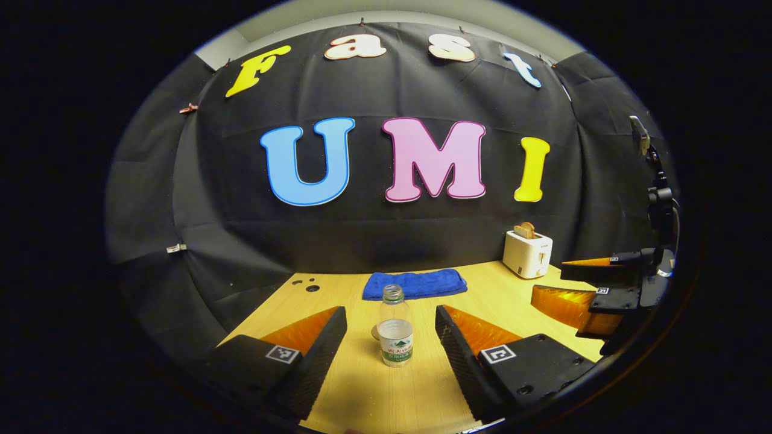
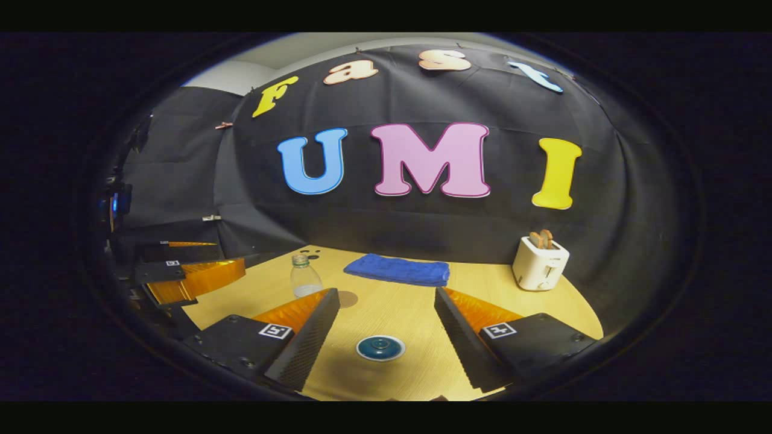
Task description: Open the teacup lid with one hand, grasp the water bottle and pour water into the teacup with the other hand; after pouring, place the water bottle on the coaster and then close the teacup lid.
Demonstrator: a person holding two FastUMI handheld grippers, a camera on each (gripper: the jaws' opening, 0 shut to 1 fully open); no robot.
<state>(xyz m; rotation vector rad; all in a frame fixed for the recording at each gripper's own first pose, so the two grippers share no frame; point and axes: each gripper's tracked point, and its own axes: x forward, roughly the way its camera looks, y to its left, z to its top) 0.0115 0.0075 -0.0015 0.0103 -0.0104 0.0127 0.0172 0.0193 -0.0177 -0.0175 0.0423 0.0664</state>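
Water bottle [image 1: 395, 327] upright on tabletop [image 1: 374, 392], uncapped, between fingers of left gripper [image 1: 391, 343], spread wide, no contact. Teacup lid [image 2: 380, 348] between wide-open fingers of right gripper [image 2: 386, 340], coaster [image 2: 347, 298] just beside bottle.

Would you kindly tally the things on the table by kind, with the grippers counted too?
Water bottle: 1
Teacup with lid: 1
Coaster: 1
Blue towel: 1
Toaster: 1
Grippers: 2, the left gripper and the right gripper, both open
Total: 7
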